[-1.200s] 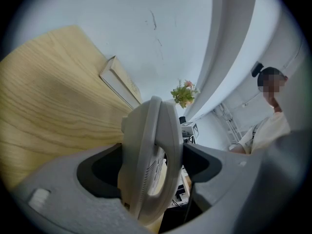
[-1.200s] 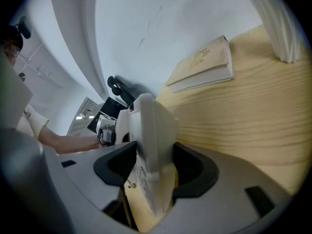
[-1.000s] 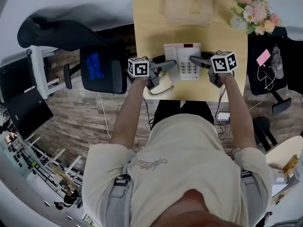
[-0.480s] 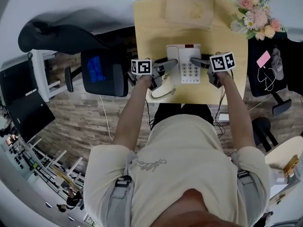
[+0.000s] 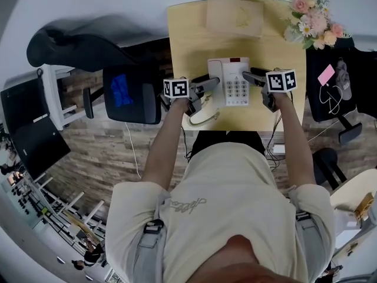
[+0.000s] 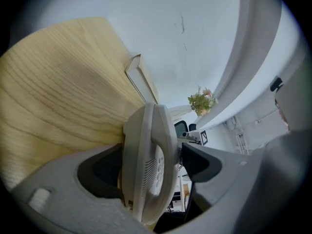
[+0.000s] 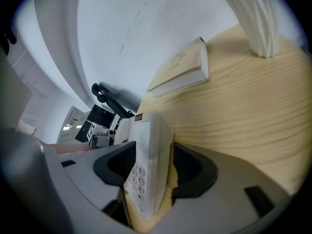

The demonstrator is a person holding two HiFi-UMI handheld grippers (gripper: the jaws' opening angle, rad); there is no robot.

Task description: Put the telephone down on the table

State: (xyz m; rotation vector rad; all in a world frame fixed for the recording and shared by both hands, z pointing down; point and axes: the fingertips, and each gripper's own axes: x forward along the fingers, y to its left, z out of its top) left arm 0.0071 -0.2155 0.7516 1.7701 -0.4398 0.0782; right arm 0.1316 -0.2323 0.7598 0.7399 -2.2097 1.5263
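Pale wood-grain tabletop runs out to a plain grey wall, with a tan closed book at 12 o'clock and a bunch of pink and white flowers at 2 o'clock. We hold the white push-button desk telephone from both sides. The left gripper is clamped on its handset edge at 9 o'clock, and the right gripper on its keypad edge at 3 o'clock. Its long axis runs 12 to 6, low over bare wood; we cannot tell whether it touches. We judge that a straight, level descent suffices.
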